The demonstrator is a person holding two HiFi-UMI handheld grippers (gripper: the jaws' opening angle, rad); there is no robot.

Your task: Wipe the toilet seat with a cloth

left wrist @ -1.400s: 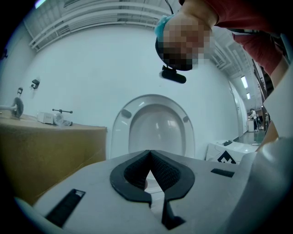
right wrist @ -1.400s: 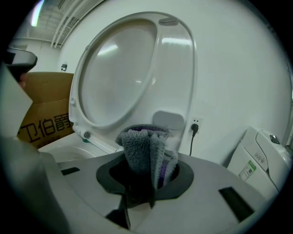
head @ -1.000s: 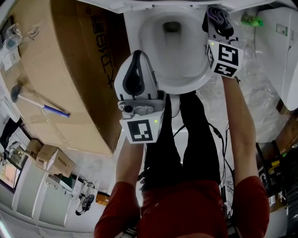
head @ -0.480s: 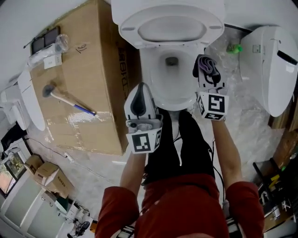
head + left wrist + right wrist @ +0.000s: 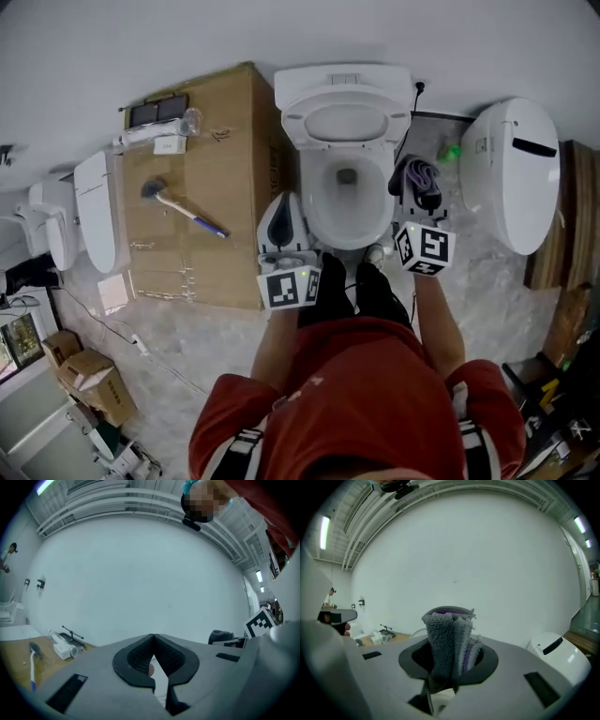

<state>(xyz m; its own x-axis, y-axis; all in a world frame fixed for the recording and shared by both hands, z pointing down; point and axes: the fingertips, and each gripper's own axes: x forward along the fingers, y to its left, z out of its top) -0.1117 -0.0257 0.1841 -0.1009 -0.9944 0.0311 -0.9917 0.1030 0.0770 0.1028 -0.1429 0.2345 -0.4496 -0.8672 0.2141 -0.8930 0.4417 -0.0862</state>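
So both grippers have come up off the bowl in the last second. A second ago the right gripper (image 5: 418,192) had its grey-and-purple fluffy microfibre cloth (image 5: 450,637) right over the right-hand rim of the white ceramic toilet (image 5: 315,202). Now it hangs just beside the bowl on the right, clear of the rim, and its own view shows only the white wall ahead. The head view has pulled way back too. Before, it was mostly bowl, but now you get the whole toilet, the big brown cardboard box (image 5: 211,253) to its left and a second white toilet (image 5: 511,173) lying off to the right. It looks like the person is straightening up.

Grip-wise nothing's loosened. The right jaws are clamped on the cloth, which is bunched in a folded wad sticking up out of them. The left gripper (image 5: 153,638) is closed tip to tip with nothing in it, held out level in front of the box's corner, left of the bowl.

The hinged seat-and-lid part is tipped up at the back, though I can't tell seat from lid there.

My read is that this wiping pass is over or paused. With the cloth off the porcelain, nothing is getting cleaned right now, so it's either a finish or a reset before another go.
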